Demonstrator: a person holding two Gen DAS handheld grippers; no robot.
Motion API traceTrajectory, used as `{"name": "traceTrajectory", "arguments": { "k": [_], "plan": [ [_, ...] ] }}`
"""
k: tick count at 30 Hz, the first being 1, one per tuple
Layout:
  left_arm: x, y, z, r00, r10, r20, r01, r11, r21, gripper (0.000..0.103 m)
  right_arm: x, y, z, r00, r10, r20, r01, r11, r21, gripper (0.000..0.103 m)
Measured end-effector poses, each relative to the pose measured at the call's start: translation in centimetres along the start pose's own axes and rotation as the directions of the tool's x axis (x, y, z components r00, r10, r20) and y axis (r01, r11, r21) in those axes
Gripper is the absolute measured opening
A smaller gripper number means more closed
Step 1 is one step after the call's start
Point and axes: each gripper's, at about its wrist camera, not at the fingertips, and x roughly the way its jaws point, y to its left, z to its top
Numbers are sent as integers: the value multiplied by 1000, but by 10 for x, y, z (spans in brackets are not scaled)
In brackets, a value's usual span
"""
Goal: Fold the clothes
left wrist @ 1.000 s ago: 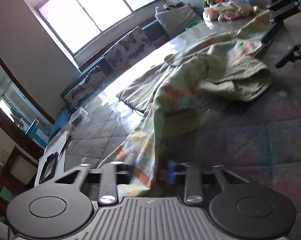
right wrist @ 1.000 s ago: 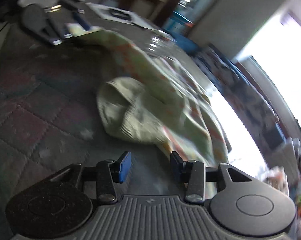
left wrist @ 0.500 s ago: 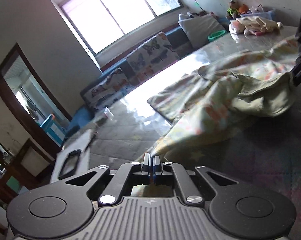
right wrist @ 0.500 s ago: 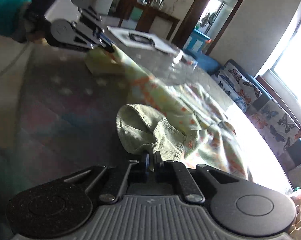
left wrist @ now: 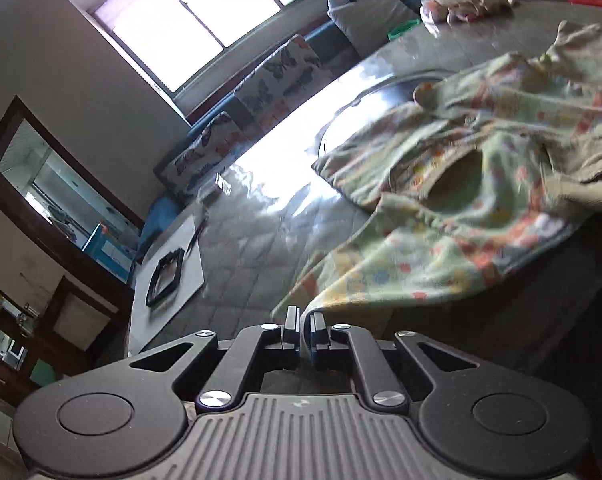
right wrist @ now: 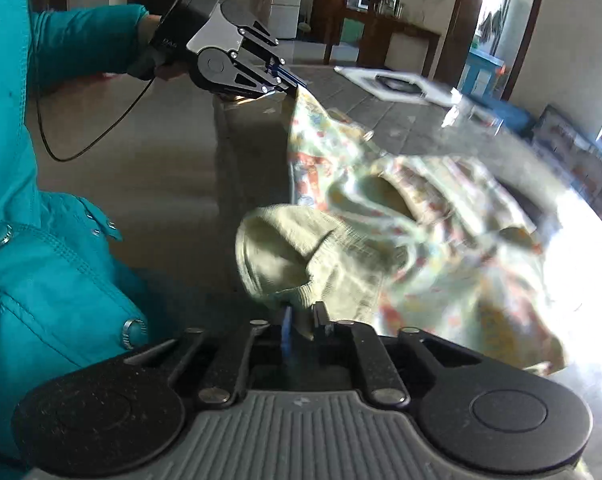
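Note:
A pale green garment with orange and yellow print [left wrist: 461, 208] is lifted off the table by both grippers. My left gripper [left wrist: 304, 320] is shut on a printed corner of it. It also shows in the right wrist view [right wrist: 293, 82], held by a hand in a teal sleeve. My right gripper [right wrist: 303, 316] is shut on the plain green ribbed cuff [right wrist: 285, 256] of the same garment [right wrist: 433, 216]. The cloth hangs stretched between the two grippers and trails onto the table.
The glossy quilted table [left wrist: 253, 240] carries a white sheet with a black frame [left wrist: 167, 276] at the left. Cushions [left wrist: 277, 80] line the window side. A pile of clothes and toys [left wrist: 465, 0] sits far back. My teal jacket [right wrist: 41, 264] is close left.
Both grippers closed on the garment, then lifted it off the table. The cloth now hangs stretched between them, and the right gripper swung round toward my body.

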Motion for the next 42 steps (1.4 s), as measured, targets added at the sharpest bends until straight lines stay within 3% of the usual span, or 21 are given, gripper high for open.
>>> {"name": "traceTrajectory", "arguments": {
  "k": [2,4,6,10,13,15,19,23,29,33,36,38,42],
  "plan": [
    [-1,3,1,1000,-6,3,6,1000,7,15,-6,-6,0,1000,-2,14,2,999,35,11],
    [-4,10,6,1000,15,21,-15,1000,-3,34,-21,-21,-2,998,-32,49,25,990,135,27],
    [-7,19,16,999,30,46,-28,999,-29,34,-36,-41,-4,993,-87,74,68,971,230,32],
    [-9,30,42,994,37,102,-29,997,-78,38,-61,-90,-19,975,-197,105,128,879,459,39],
    [-11,28,59,990,27,141,-17,997,-73,45,-70,-118,-32,960,-262,94,165,808,565,48],
    [-14,29,60,989,27,146,-21,999,-45,48,-73,-134,-41,955,-286,84,175,766,618,49],
    [-7,35,46,993,97,67,-97,995,-9,48,-69,-155,-55,949,-306,77,179,722,668,55],
    [2,37,24,981,194,-26,-193,981,34,48,-55,-168,-62,944,-324,60,192,688,700,55],
    [-6,29,-6,993,91,-78,-92,996,-9,51,-34,-168,-69,948,-317,36,200,678,707,55],
    [-6,43,-26,992,51,-116,-70,984,-163,51,-26,-152,-74,956,-294,-2,214,691,691,55],
    [-7,59,-38,989,28,-145,-67,959,-274,51,-31,-135,-78,943,-330,-45,274,692,668,55],
    [-6,55,-41,987,4,-158,-51,954,-295,51,-37,-126,-82,929,-364,-68,315,680,662,55],
    [5,37,-46,986,-35,-162,-25,935,-355,56,-47,-118,-96,907,-410,-96,358,630,689,55]
  ]
}}
